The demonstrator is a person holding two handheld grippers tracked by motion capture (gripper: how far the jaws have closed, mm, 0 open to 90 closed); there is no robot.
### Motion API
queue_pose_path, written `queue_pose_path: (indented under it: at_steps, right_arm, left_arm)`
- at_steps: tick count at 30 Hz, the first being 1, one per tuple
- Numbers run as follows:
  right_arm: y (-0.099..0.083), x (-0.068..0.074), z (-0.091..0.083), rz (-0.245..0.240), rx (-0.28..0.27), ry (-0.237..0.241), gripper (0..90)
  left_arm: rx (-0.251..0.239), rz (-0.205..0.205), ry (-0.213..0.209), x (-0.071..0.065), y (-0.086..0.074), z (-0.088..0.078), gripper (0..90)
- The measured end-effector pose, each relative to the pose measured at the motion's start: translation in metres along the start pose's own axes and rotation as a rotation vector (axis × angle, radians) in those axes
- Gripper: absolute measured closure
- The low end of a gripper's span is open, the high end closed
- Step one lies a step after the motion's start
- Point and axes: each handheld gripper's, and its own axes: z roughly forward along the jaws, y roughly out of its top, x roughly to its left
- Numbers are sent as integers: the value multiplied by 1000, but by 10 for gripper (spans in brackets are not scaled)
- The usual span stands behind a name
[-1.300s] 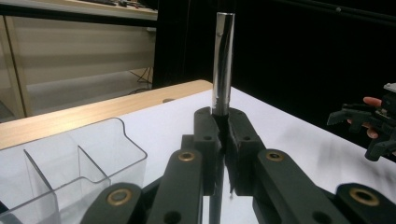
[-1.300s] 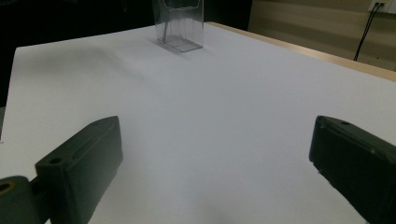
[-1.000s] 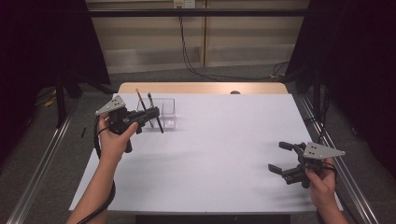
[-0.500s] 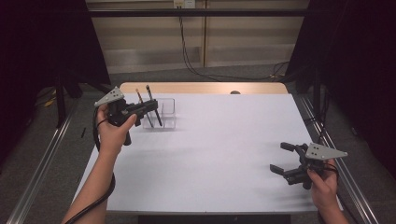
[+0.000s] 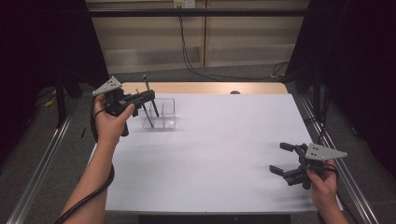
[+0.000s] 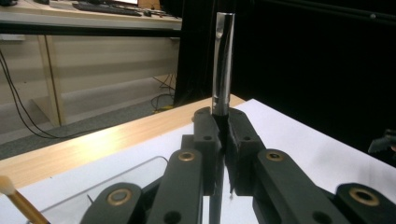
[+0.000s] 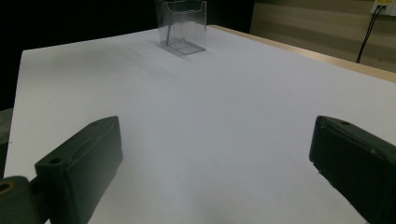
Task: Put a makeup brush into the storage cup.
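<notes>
Clear plastic forms the holder (image 5: 161, 113) at the far left of the white table (image 5: 219, 154) in the high view; your left claw (image 5: 148, 96) hangs above it, clamped on a thin dark stick (image 5: 150, 103) whose lower end reaches down into the holder, beside a second dark stick (image 5: 146, 113) that leans there. Your right claw (image 5: 282, 157) sits low over the near right part of the table, jaws spread with nothing between them, well apart from the holder. In the left gripper view, both black jaws press together on the stick (image 6: 222, 65), its glossy shaft rising upright above them; a wooden stick with a pale tip (image 6: 16, 198) shows at the lower left corner. In the right gripper view, the two jaws stand wide over bare table, and the holder (image 7: 182, 25) stands far ahead.
</notes>
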Motion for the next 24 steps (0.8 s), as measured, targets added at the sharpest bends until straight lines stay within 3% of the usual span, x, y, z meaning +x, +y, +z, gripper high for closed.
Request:
queue_pose_path:
  at_steps: [12, 24]
  right_arm:
    - [1, 1, 0, 2, -5, 4, 21]
    - [1, 2, 2, -3, -1, 7, 21]
  left_arm:
    - [-2, 2, 43, 10, 18, -7, 840]
    - [3, -4, 73, 17, 21, -4, 840]
